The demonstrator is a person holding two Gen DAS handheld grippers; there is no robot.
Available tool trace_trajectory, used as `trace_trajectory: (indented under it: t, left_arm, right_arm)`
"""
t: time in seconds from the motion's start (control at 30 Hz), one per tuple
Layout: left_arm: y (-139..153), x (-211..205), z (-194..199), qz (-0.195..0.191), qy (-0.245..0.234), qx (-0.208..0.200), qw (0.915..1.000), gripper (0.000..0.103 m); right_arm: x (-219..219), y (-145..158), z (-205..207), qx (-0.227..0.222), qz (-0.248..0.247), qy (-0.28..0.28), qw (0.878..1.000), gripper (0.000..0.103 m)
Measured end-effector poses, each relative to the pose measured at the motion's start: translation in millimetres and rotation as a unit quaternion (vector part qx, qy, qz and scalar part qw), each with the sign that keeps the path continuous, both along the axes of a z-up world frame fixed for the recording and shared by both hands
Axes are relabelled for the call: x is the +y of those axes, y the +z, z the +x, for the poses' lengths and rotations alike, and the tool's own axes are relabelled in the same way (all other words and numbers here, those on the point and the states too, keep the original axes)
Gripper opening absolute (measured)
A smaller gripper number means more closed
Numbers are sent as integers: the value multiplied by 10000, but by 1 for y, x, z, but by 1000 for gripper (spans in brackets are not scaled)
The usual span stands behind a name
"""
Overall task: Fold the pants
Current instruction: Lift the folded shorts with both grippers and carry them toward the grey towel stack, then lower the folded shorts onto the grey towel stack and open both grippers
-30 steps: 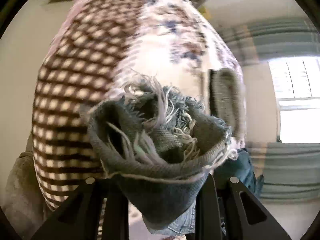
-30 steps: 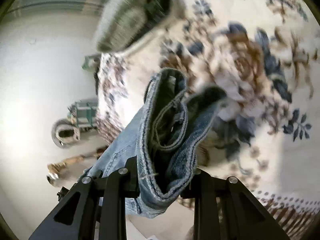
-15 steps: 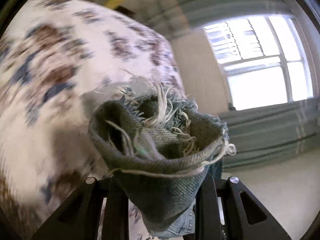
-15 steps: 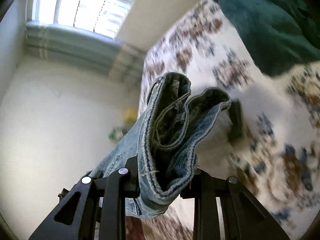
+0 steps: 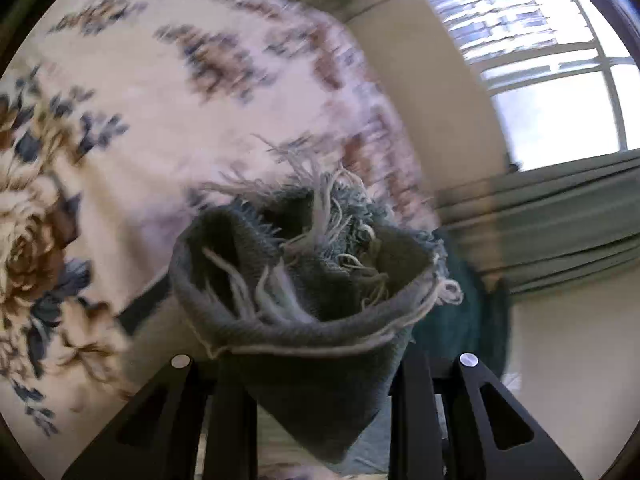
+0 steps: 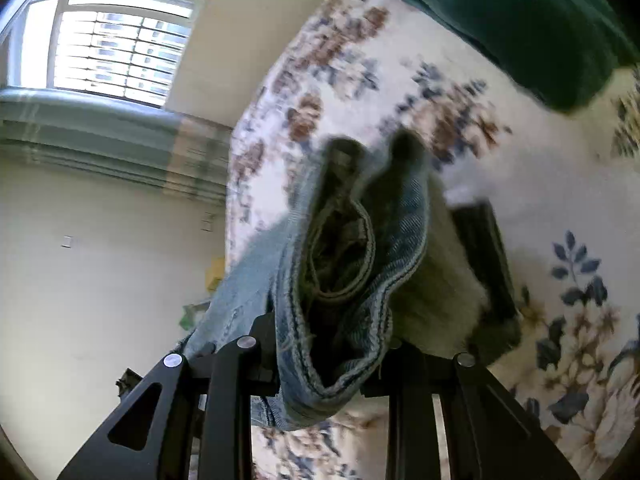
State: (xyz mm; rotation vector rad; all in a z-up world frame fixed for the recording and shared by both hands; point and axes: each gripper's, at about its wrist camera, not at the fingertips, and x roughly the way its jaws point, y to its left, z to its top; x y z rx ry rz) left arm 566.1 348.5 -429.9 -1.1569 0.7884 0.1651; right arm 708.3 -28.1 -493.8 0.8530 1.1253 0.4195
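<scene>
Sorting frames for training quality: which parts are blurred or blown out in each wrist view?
Left wrist: floral bedspread motion-smeared, window overexposed, frayed hem fairly sharp. Right wrist: waistband top edge and bedspread blurred, window washed out, black jaws crisp.

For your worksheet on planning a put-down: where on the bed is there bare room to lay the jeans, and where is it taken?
Bare floral bedspread lies between the dark green blanket and the grey folded garment; also open toward the window-side edge. Crowded: the blanket's corner and the spot beside the right gripper. The left gripper holds the frayed hem.
</scene>
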Motion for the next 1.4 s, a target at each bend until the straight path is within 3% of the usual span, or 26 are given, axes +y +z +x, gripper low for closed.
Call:
trace_trajectory:
  t: [0.13,0.3,0.43,0.47,0.5,0.57,0.6,0.67,0.7,0.77,0.83,0.93,1.0,1.13,1.4]
  left_arm:
    - [-33,1,-16,-249,-180,136,9994,22]
    - [-29,2,-22,-397,-346,196,9984,26]
    - [-12,8,-21,-258,-481,404,9977,31]
    - [-10,11,-16,-175,-540,529,9970,39]
    - [-6,11,-15,-30,-595,679,9959,53]
    - [3,11,-18,499,-676,971,9917,76]
    - [9,12,-21,742,-697,991,9899,78]
    - [22,12,-25,1273,-754,1009,9838,83]
    - [27,11,-26,1486,-774,1012,9807,88]
    - [40,8,-28,1959,-898,1019,9712,90]
    - [49,1,-29,2414,-1080,1103,9581,98]
    - [63,-19,-31,3098,-1437,1323,9305,99]
    - [71,-31,-35,3323,-1616,1373,9190,99]
    - [98,-57,-53,3659,-1855,1289,9028,99]
    - [177,-98,-109,4115,-1900,827,8875,99]
  right_arm:
    - [-6,-18,-10,76,42,-2,10000,28]
    - [-8,-15,-12,188,-135,169,9996,35]
    - [-7,-9,-15,376,-404,325,9979,46]
    - [-6,-7,-15,376,-514,335,9974,51]
    - [-7,-5,-15,410,-659,315,9965,59]
    - [-10,2,-15,424,-769,256,9958,71]
    - [-12,6,-16,416,-896,209,9949,79]
    - [-13,18,-19,326,-1260,216,9913,84]
    - [-11,27,-21,232,-1647,272,9857,89]
    - [-4,41,-28,63,-2224,380,9742,99]
    - [8,58,-41,-180,-3022,535,9516,102]
    - [23,78,-63,-458,-3849,710,9191,103]
    - [29,89,-78,-535,-4172,754,9041,103]
    - [30,120,-106,-624,-4405,673,8931,103]
    - [17,217,-180,-1236,-4497,383,8837,103]
